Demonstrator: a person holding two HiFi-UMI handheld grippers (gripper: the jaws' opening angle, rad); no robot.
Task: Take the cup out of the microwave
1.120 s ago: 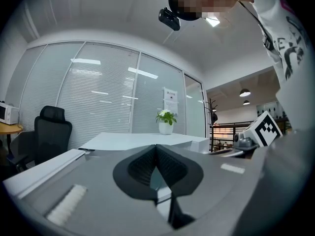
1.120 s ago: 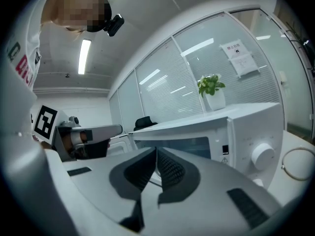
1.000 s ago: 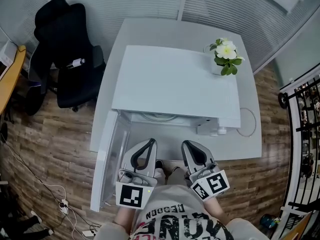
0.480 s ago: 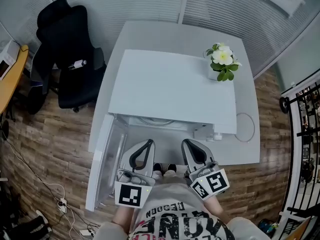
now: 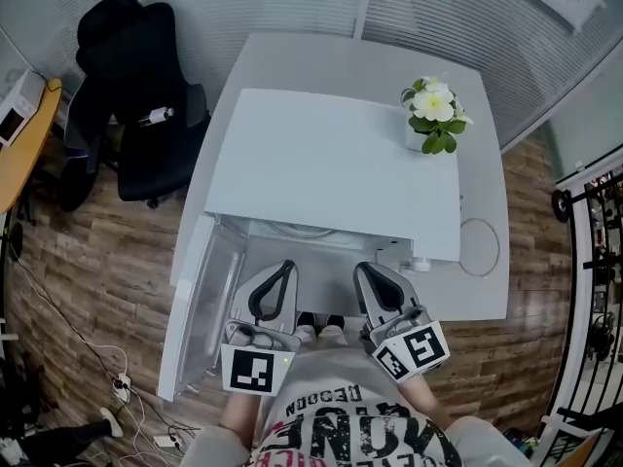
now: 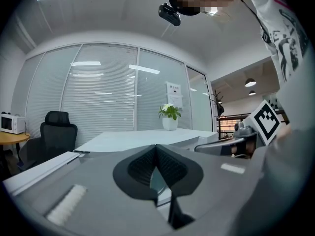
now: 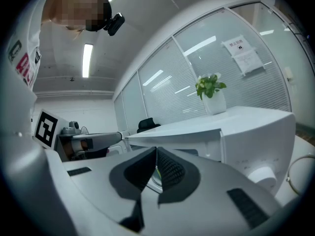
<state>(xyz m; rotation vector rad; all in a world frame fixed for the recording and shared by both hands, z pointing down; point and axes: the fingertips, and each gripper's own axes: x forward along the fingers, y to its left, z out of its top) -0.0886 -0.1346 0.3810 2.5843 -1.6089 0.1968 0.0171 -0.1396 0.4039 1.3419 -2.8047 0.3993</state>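
Note:
The white microwave (image 5: 331, 168) stands on a white table (image 5: 487, 285). Its door (image 5: 195, 309) hangs open to the left. Only a curved pale rim (image 5: 311, 230) shows in the cavity mouth, and I cannot make out the cup in any view. My left gripper (image 5: 282, 265) and right gripper (image 5: 366, 272) hover side by side just in front of the opening. Both are shut with nothing between their jaws. The left gripper view has its shut tips (image 6: 156, 146) level with the microwave's top (image 6: 133, 140). The right gripper's tips (image 7: 156, 150) point at the cavity, left of the control panel (image 7: 256, 146).
A potted plant (image 5: 431, 115) sits on the microwave's back right corner. A cable loop (image 5: 482, 246) lies on the table to the right. A black office chair (image 5: 136, 95) stands at the left on the wooden floor, and a railing (image 5: 594, 261) runs along the right.
The head view has shifted slightly. The right gripper has edged a little. Both grippers stay shut and empty, and the door is still open.

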